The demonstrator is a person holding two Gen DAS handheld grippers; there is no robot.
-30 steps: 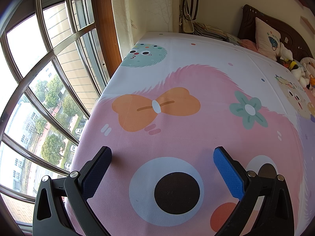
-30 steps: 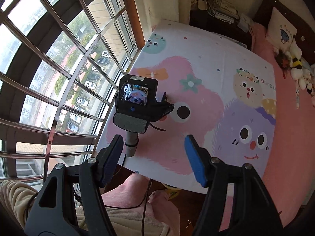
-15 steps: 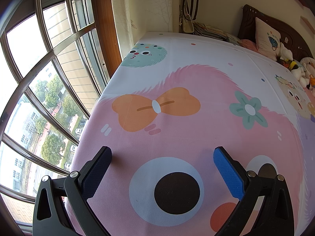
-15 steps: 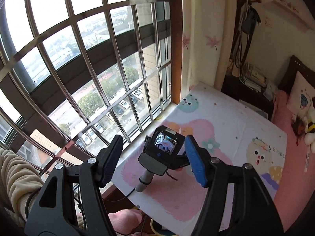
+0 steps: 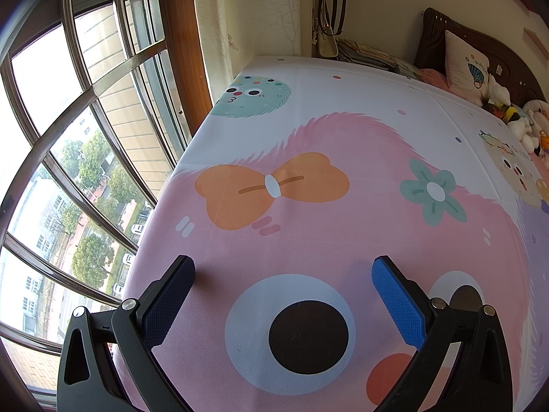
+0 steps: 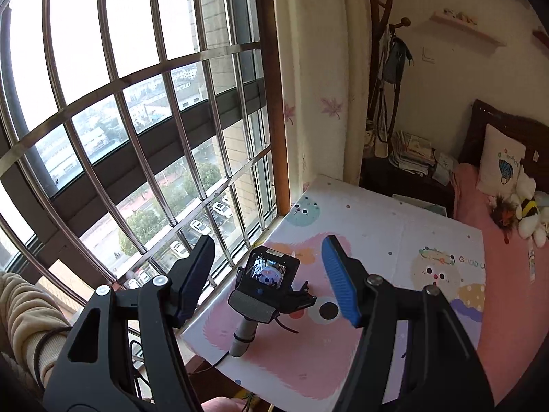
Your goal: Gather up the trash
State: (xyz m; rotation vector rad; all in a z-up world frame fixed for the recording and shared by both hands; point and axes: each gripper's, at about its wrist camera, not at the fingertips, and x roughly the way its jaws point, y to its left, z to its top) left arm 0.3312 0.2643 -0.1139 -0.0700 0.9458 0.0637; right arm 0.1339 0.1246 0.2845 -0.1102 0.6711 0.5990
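Barred window [image 6: 137, 120] filling the nine to twelve o'clock side of the right wrist view, bed [image 6: 507, 274] with pillow and plush toys at three o'clock. Cartoon-printed table mat [image 5: 308, 137] spread across both views, flat and bare of any scrap, wrapper or bin. No trash visible anywhere, so location cannot be told; possibly below the table edge at six o'clock or somewhere off frame. Likely light, crumpled and soft once found, easy to crush, best pinched across its bulkiest fold rather than at a loose edge; only a guess, with nothing to judge from. Left gripper [image 5: 283, 295] resting low on the mat near the printed eye, fingers spread wide with nothing between them. Right gripper [image 6: 267, 274] raised well above the table, likewise spread wide and empty, looking down on the left unit at five o'clock from the window corner. Floor under the table cut off; bedside stack of papers [image 6: 411, 154] at two o'clock too small to read as trash or not.
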